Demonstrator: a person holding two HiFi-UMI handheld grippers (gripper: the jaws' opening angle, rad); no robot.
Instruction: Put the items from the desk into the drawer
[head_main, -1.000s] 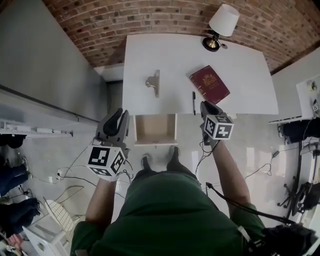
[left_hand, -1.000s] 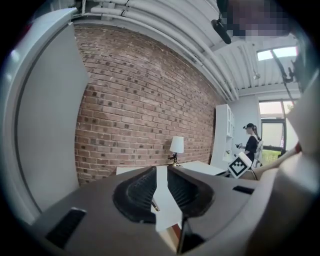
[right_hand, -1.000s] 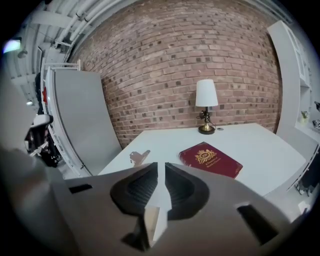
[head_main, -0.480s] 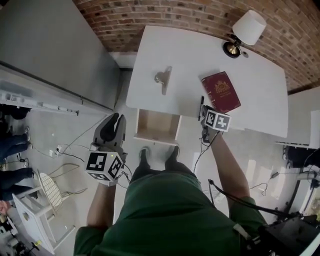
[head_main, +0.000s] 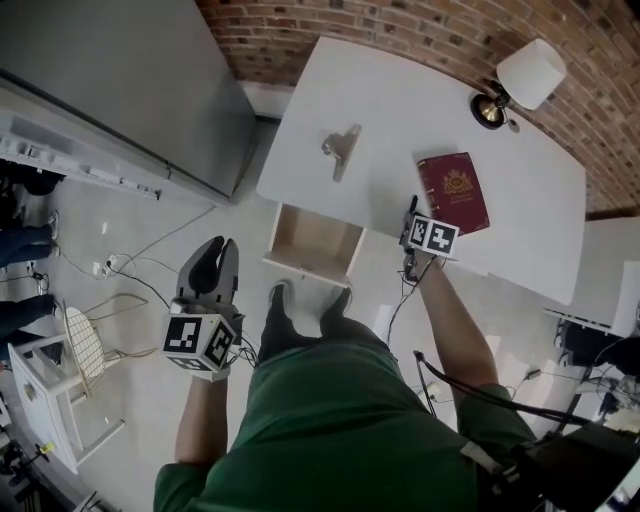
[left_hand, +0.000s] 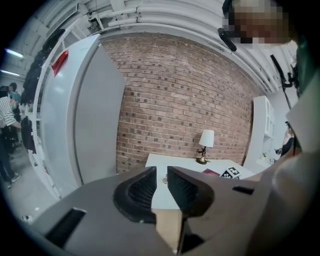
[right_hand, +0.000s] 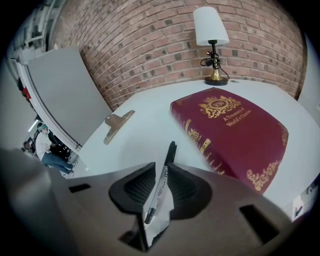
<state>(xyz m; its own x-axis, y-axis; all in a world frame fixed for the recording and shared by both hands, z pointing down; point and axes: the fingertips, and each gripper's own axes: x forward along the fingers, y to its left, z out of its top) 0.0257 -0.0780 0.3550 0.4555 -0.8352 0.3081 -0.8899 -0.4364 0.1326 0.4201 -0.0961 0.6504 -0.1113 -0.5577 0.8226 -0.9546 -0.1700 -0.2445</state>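
A black-and-white pen (right_hand: 167, 160) lies at the front edge of the white desk (head_main: 400, 110), left of a dark red book (head_main: 455, 192) with gold print (right_hand: 230, 125). My right gripper (right_hand: 161, 172) sits over the pen's near end, its jaws closed against the barrel; in the head view the right gripper (head_main: 410, 228) is at the desk's edge. A metal binder clip (head_main: 342, 150) lies further left on the desk (right_hand: 117, 125). The open drawer (head_main: 315, 243) under the desk looks empty. My left gripper (head_main: 212, 262) hangs above the floor left of the drawer, slightly open and empty (left_hand: 159, 182).
A table lamp (head_main: 520, 80) stands at the desk's far right corner, against the brick wall. A tall grey cabinet (head_main: 120, 80) flanks the desk on the left. Cables (head_main: 120, 285) and a white chair (head_main: 60, 390) are on the floor at the left.
My right gripper has gone forward from in front of the desk to its edge and closed round the pen. The left gripper has drifted down and left, away from the drawer.
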